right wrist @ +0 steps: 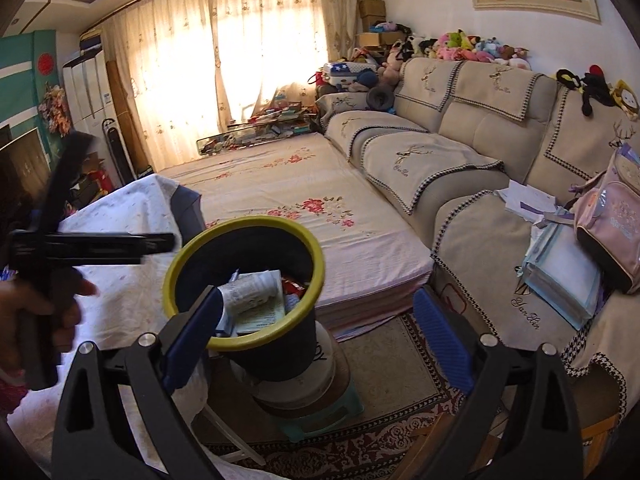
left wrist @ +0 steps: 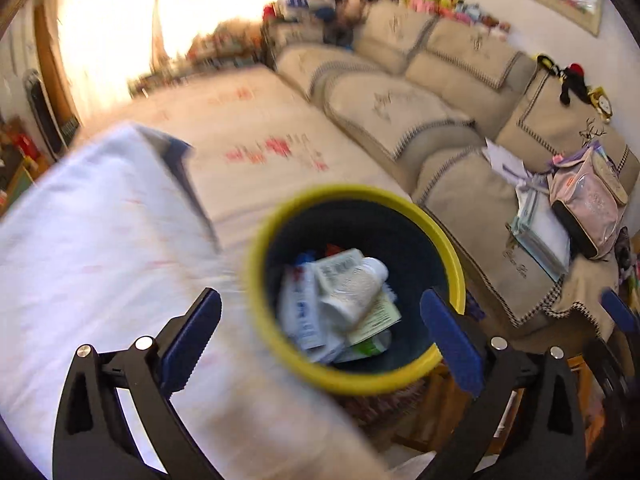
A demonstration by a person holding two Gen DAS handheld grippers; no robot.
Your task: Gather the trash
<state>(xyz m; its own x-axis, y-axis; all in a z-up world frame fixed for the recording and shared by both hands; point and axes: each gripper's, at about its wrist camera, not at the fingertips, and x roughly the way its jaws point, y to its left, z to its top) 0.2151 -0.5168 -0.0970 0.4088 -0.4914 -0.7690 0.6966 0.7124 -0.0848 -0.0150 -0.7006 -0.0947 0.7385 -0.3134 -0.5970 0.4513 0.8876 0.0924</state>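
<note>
A dark trash bin with a yellow rim [left wrist: 280, 344] holds several pieces of trash [left wrist: 344, 300]: white tubes, packets and paper. My left gripper [left wrist: 320, 344] is open and empty right above the bin's mouth. In the right wrist view the bin [right wrist: 280, 344] stands on a stack of stools, with the trash [right wrist: 256, 300] inside. My right gripper [right wrist: 320, 340] is open and empty, just in front of the bin. The left gripper's body [right wrist: 60, 240] and the hand holding it show at the left.
A table with a white cloth [right wrist: 132, 216] stands left of the bin. A floral mattress [right wrist: 304, 200] lies behind it. A beige sofa [right wrist: 460, 152] at the right carries a pink backpack [right wrist: 616, 216] and papers [right wrist: 560, 272]. A patterned rug [right wrist: 384, 412] covers the floor.
</note>
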